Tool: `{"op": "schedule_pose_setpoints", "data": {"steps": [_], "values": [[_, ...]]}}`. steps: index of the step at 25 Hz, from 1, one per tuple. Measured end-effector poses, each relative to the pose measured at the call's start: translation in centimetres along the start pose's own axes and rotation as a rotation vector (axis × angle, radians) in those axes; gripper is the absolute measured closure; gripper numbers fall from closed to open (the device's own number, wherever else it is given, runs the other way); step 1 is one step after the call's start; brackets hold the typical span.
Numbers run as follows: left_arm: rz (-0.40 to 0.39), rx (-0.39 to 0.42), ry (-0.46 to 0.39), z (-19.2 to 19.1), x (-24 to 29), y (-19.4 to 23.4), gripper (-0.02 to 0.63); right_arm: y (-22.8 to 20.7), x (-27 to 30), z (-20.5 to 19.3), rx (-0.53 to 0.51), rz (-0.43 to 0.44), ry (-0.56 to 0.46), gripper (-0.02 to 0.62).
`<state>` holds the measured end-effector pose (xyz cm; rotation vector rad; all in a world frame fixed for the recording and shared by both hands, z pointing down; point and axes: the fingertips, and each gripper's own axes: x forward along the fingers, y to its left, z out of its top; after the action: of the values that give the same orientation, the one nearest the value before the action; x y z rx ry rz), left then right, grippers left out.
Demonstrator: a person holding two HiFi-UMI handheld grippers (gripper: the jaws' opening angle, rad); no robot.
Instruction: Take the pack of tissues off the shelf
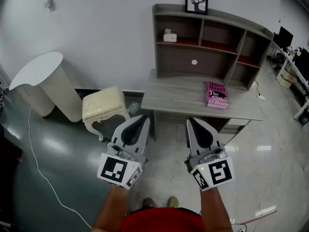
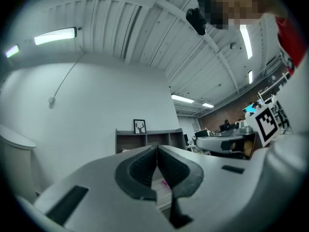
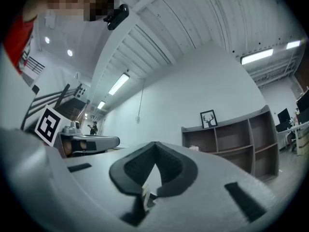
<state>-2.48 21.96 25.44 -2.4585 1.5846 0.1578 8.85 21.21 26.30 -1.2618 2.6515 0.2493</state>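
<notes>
The pack of tissues (image 1: pixel 169 36) is a small white box in the upper left compartment of the grey shelf unit (image 1: pixel 208 45) at the back of the desk. It also shows as a pale speck (image 3: pixel 194 148) in the right gripper view. Both grippers hang side by side in front of the desk, well short of the shelf. My left gripper (image 1: pixel 145 118) is shut with its tips touching and nothing between them. My right gripper (image 1: pixel 190 121) is shut and empty too.
A pink book (image 1: pixel 216 94) lies on the grey desk top (image 1: pixel 178 95). A framed deer picture (image 1: pixel 196 0) stands on top of the shelf. A cream stool (image 1: pixel 104 107) and a white round table (image 1: pixel 41 81) stand to the left. A white cable (image 1: pixel 38 168) trails on the floor.
</notes>
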Motion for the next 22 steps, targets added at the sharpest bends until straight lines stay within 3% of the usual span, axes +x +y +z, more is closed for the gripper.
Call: {"op": "schedule_pose_setpoints", "data": {"steps": [14,22], "values": [[0.044,0.013,-0.011,0.1,3.3,-2.9,0.595,-2.8,-1.1,0.3,0.020,0.057,-0.022,0.591],[0.073,0.015,0.013,-1.6,7.2,-2.5,0.595,-6.7,1.7,-0.5,0.019,0.056,-0.013,0.591]]}}
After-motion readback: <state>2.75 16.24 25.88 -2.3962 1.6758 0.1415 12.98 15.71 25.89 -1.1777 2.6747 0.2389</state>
